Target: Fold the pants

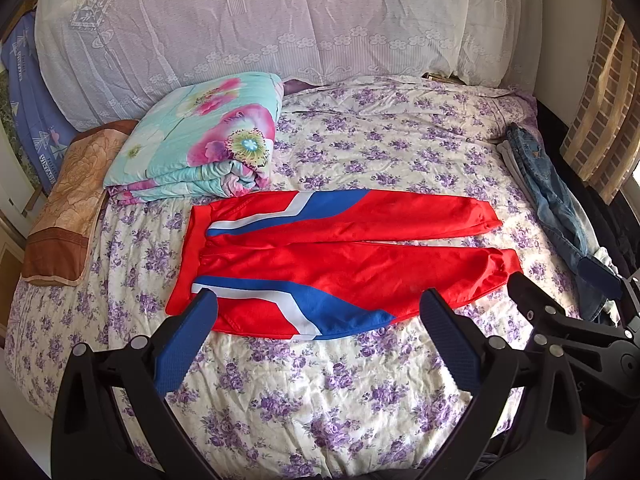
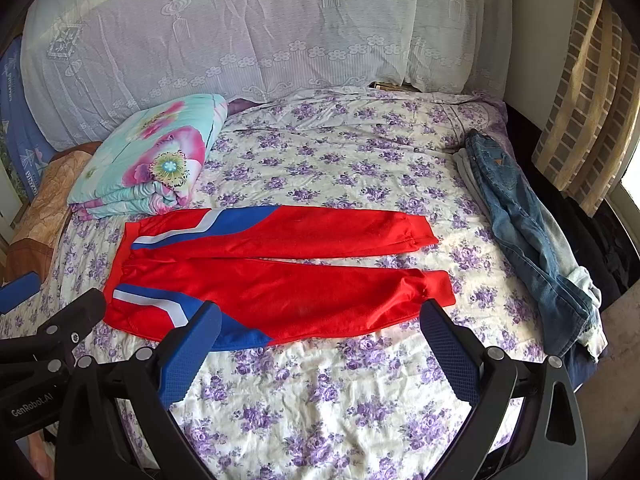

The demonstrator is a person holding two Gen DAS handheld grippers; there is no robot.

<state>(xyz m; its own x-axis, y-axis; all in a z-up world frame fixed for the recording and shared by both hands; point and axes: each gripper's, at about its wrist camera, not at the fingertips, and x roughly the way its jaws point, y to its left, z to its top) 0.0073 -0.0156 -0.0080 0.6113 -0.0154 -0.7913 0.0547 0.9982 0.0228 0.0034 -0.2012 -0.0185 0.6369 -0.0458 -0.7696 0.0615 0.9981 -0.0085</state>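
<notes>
Red pants (image 1: 344,264) with blue and white side stripes lie flat on the floral bed sheet (image 1: 320,392), waistband at the left, both legs stretched to the right. They also show in the right wrist view (image 2: 280,276). My left gripper (image 1: 318,300) is open and empty, hovering just in front of the near leg's edge. My right gripper (image 2: 320,312) is open and empty, in front of the near leg toward its cuff end. The right gripper's body shows in the left wrist view (image 1: 568,320).
A folded floral quilt (image 1: 200,140) lies behind the waistband at the left, beside a brown pillow (image 1: 68,208). Blue jeans (image 2: 528,236) and pale clothes lie along the bed's right edge. A lace curtain (image 1: 280,20) hangs behind the bed.
</notes>
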